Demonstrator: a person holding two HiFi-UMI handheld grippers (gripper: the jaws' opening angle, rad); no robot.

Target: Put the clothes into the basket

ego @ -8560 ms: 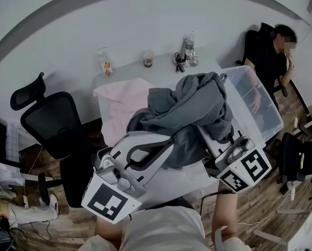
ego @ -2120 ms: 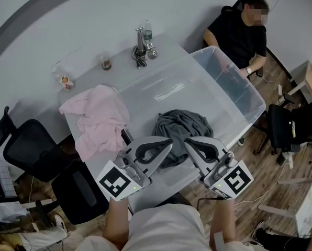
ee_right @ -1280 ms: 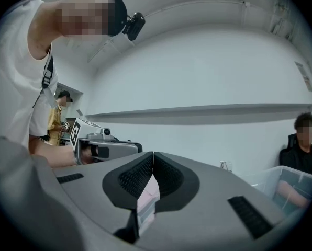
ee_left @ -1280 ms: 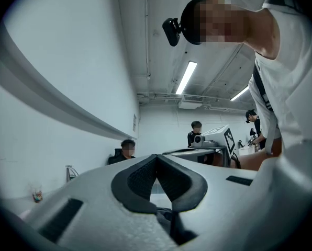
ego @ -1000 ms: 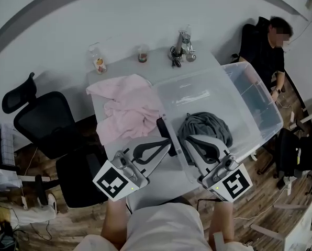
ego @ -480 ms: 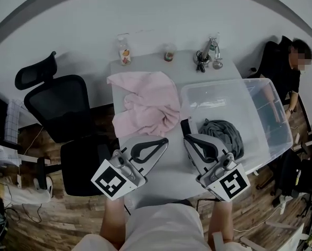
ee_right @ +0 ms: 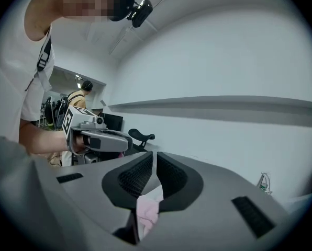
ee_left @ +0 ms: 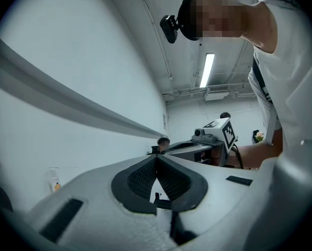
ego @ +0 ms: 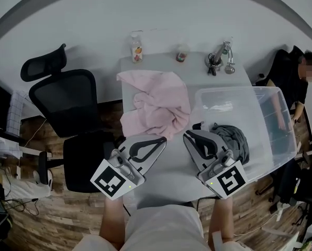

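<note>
A pink garment (ego: 156, 101) lies crumpled on the white table (ego: 198, 72), left of the clear plastic basket (ego: 234, 90). Inside the basket lies a grey garment (ego: 233, 137). My left gripper (ego: 164, 138) is shut and holds nothing; its tip hovers just below the pink garment's near edge. My right gripper (ego: 186, 135) is shut too, by the basket's near left corner. In the left gripper view the jaws (ee_left: 156, 158) meet at the tips. Under the closed jaws (ee_right: 155, 155) in the right gripper view a strip of the pink garment (ee_right: 147, 211) shows, apart from them.
A bottle (ego: 137, 47), a cup (ego: 182, 53) and some metal items (ego: 221, 56) stand along the table's far edge. A black office chair (ego: 67, 101) stands to the left. A person (ego: 294, 82) sits beyond the basket at the right.
Both grippers, shut and empty, have moved left from the basket's front toward the pink garment. The grey garment stays in the basket.
</note>
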